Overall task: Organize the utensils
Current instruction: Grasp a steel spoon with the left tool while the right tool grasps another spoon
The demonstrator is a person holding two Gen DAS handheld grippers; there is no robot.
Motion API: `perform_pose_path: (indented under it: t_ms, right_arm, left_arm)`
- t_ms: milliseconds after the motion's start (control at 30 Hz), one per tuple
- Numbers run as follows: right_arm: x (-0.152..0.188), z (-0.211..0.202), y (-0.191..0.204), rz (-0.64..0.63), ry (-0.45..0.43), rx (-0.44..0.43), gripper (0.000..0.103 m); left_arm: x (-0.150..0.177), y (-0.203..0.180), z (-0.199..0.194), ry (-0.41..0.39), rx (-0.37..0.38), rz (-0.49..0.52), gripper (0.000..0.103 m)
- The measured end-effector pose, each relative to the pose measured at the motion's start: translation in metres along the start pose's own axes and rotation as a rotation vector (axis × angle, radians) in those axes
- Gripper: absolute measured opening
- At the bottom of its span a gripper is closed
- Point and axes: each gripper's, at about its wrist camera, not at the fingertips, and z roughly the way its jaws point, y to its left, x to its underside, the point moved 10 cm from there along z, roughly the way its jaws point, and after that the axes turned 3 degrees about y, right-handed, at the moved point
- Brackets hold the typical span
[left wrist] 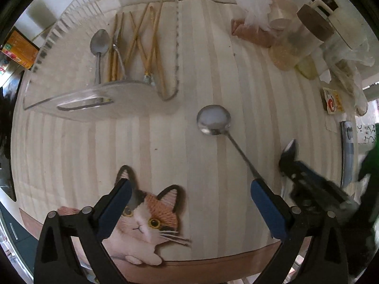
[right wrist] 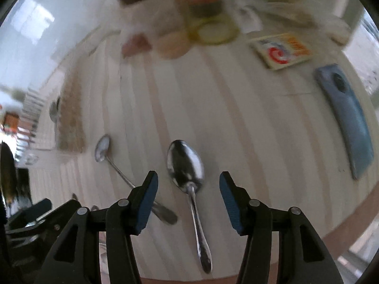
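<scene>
Right under my left gripper (left wrist: 190, 203) is a cat picture (left wrist: 146, 222) on the striped surface (left wrist: 165, 137). My left gripper is wide apart and holds nothing. A round spoon (left wrist: 214, 119) lies near it. Its thin handle runs down to my right-side finger (left wrist: 267, 209), but I cannot tell if they touch.

My right gripper (right wrist: 188, 197) is about half apart. A shiny spoon (right wrist: 186, 165) lies flat on the surface between its two fingers. The fingers do not press on it. The spoon's bowl points away from me and its handle points back at me. The round spoon (right wrist: 102, 148) lies just to its left.

Farther away on the left is a clear tray (left wrist: 78, 99). It has another spoon (left wrist: 99, 41) and many chopsticks (left wrist: 142, 40) lying in it.

Jars (left wrist: 308, 35) stand at the far right of the surface, with a small card (right wrist: 281, 49) and a blue flat thing (right wrist: 348, 118) close by.
</scene>
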Motion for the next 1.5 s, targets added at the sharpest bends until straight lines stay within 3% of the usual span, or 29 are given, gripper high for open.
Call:
perform_pose_path:
  t_ms: [33,100,133,300,400,467,567,667,733,1033,1200,1300,1433,1500]
  right_arm:
    - [0.000,0.007,0.003,-0.027,0.013,0.012,0.027]
    - [-0.001,0.012,0.000,-0.071,0.005,0.091,0.005]
    - [-0.002,0.013,-0.005,-0.078,0.010,0.119,0.000]
    - [-0.004,0.005,-0.050,0.009,0.011,0.147,0.000]
    - [-0.002,0.000,-0.077,0.045,0.021,0.161,0.000]
    - [-0.001,-0.002,-0.092,0.093,0.025,0.128,0.000]
    - [0.004,-0.008,-0.105,0.152,0.026,0.062,0.000]
    - [0.011,-0.013,-0.109,0.173,0.023,0.013,0.004]
    - [0.013,-0.016,-0.102,0.169,0.018,-0.020,0.010]
    - [0.023,-0.004,-0.025,-0.005,0.055,-0.093,0.014]
    - [0.031,0.016,0.009,-0.137,0.112,0.009,0.014]
    - [0.031,0.017,0.014,-0.164,0.096,0.089,0.007]
    - [0.051,0.021,0.027,-0.172,0.147,0.070,0.007]
    - [0.068,0.022,0.034,-0.186,0.172,0.059,0.006]
  left_arm:
    - [-0.001,-0.003,0.002,0.003,0.001,0.000,0.102]
    - [-0.003,-0.012,0.006,0.019,0.016,-0.006,0.102]
    - [-0.004,-0.019,0.010,0.034,0.037,-0.018,0.102]
    - [-0.005,-0.047,0.028,0.083,0.082,-0.048,0.090]
    - [-0.006,-0.062,0.040,0.099,0.077,-0.051,0.070]
    - [-0.009,-0.068,0.048,0.099,0.051,-0.043,0.044]
    - [-0.012,-0.072,0.052,0.075,0.019,-0.023,0.015]
    - [-0.008,-0.072,0.052,0.058,0.012,0.004,0.007]
    - [-0.001,-0.070,0.051,0.053,0.016,0.020,0.004]
    - [0.063,-0.023,0.043,0.068,0.009,0.067,0.003]
    - [0.094,0.018,0.040,0.100,0.045,-0.002,0.004]
    - [0.104,0.041,0.042,0.109,0.080,-0.024,0.004]
    - [0.110,0.053,0.042,0.126,0.146,-0.040,0.004]
    - [0.097,0.057,0.044,0.133,0.174,-0.042,0.004]
